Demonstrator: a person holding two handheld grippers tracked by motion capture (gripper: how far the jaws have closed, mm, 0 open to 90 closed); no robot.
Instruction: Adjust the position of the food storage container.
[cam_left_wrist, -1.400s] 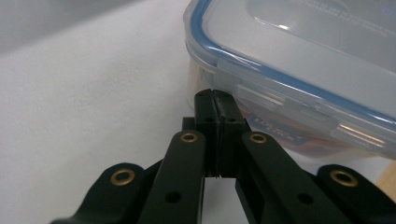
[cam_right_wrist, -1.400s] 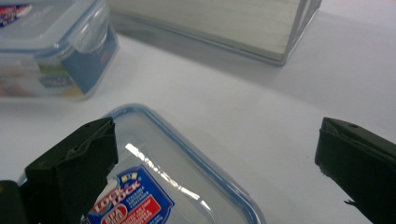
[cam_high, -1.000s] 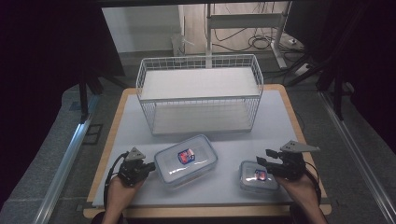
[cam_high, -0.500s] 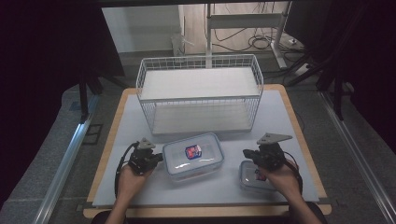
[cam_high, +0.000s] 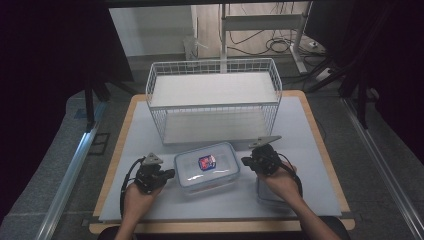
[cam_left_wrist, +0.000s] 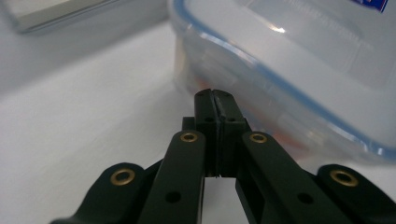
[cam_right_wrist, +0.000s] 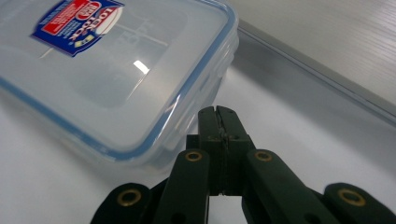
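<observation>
While both sets of jaws are fully closed on nothing, the lidded plastic container (cam_high: 207, 167) sits at lower centre between the left gripper (cam_high: 168, 174) and the right gripper (cam_high: 245, 161).

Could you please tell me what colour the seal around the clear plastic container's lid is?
Blue, running round the clear plastic container's lid; the right gripper view shows it best.

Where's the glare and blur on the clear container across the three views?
High view: lit mat, dark surroundings, a faint sheen on the container lid. Left gripper view: shut left gripper sharp, the container wall beyond soft and washed out. Right gripper view: small bright glint on the lid, label readable, the right gripper shut and in focus, table behind soft.
</observation>
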